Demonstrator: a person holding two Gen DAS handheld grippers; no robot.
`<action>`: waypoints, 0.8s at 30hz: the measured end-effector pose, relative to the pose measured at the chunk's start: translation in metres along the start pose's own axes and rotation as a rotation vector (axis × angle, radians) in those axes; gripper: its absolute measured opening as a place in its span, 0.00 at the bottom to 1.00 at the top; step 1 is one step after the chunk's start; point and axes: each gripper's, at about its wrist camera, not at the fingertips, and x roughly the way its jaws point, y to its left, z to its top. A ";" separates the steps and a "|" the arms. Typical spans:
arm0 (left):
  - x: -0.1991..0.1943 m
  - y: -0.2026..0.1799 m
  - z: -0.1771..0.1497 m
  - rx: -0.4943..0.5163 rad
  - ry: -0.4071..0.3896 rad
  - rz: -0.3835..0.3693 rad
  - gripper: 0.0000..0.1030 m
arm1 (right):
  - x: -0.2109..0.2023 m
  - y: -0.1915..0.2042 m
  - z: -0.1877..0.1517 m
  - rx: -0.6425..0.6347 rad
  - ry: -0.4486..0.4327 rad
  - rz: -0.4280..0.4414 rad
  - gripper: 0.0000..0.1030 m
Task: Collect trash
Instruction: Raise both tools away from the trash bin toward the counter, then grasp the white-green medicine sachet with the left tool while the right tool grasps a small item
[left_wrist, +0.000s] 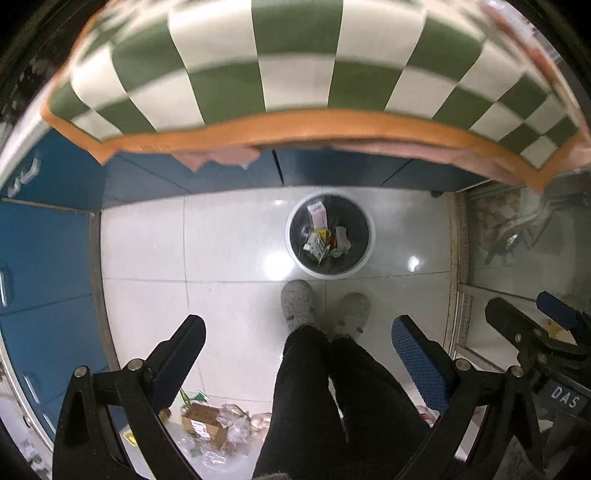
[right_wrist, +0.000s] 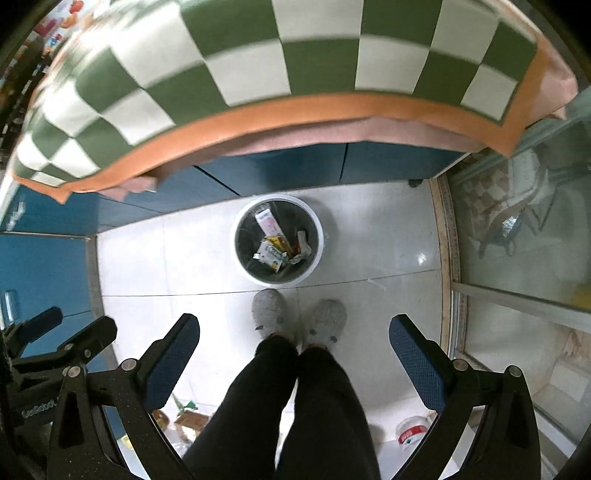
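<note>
The round white-rimmed trash bin with a black liner (left_wrist: 330, 234) stood on the pale glossy floor tiles (left_wrist: 229, 254) just above the centre of the left wrist view, well beyond the left gripper (left_wrist: 301, 343), whose two blue-padded fingers (left_wrist: 417, 362) stood wide apart at the bottom of the frame with nothing between them. In the right wrist view the same bin (right_wrist: 277, 239) sat slightly left of centre, likewise well ahead of the right gripper (right_wrist: 295, 343), which was also spread wide and empty.

The bin's mouth faced straight up toward both cameras. Inside it lay crumpled cartons and wrappers (left_wrist: 325, 243), and a long white-and-pink box (left_wrist: 318, 214) leaned on the liner wall, its long axis running from the upper rim down toward the middle of the bin.

The person's grey slippers (left_wrist: 297, 302) stood just below the bin, with black trouser legs (left_wrist: 332, 398) running to the bottom edge. At the lower left of the left wrist view, loose trash lay on the floor: a brown cardboard box (left_wrist: 203, 424) and crumpled clear plastic wrappers (left_wrist: 236, 421) beside it. A small white-and-red cup (right_wrist: 412, 430) lay at the lower right of the right wrist view. A green-and-white checked cloth with an orange border (left_wrist: 295, 74) filled the top of the frame above blue cabinet fronts (left_wrist: 48, 258).
</note>
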 end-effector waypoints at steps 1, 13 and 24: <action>-0.014 0.002 0.002 0.007 -0.026 -0.001 1.00 | -0.016 0.003 -0.001 0.007 -0.009 0.006 1.00; -0.145 0.019 0.105 0.014 -0.399 0.119 1.00 | -0.171 0.013 0.084 0.149 -0.275 0.121 1.00; -0.147 0.005 0.269 -0.096 -0.401 0.213 1.00 | -0.159 -0.010 0.305 0.203 -0.374 0.205 0.88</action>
